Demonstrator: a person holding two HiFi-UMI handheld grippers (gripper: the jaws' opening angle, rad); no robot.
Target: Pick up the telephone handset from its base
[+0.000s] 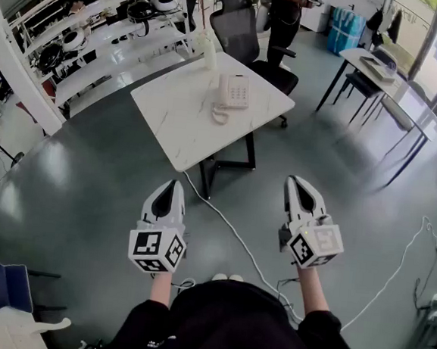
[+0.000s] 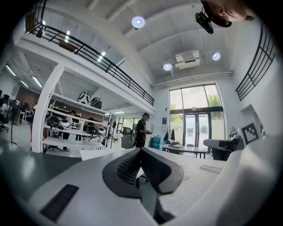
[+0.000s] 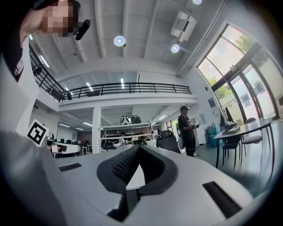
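A white telephone [image 1: 234,92] lies on a white marble table [image 1: 178,117] a good way in front of me, its handset resting on the base and its coiled cord [image 1: 220,117] trailing toward me. Both grippers hang low over the grey floor, well short of the table. My left gripper [image 1: 174,183] is shut with nothing in it; in the left gripper view its dark pads [image 2: 132,167] meet at the tip. My right gripper [image 1: 293,181] also looks shut and empty, with its tips [image 3: 138,147] together. The phone is hidden in both gripper views.
A white bottle [image 1: 210,51] stands at the table's far edge, with a black office chair [image 1: 243,28] behind it. A person [image 1: 284,16] stands further back. White shelves [image 1: 101,34] line the left, a grey table [image 1: 383,74] is at right. A white cable [image 1: 236,236] crosses the floor.
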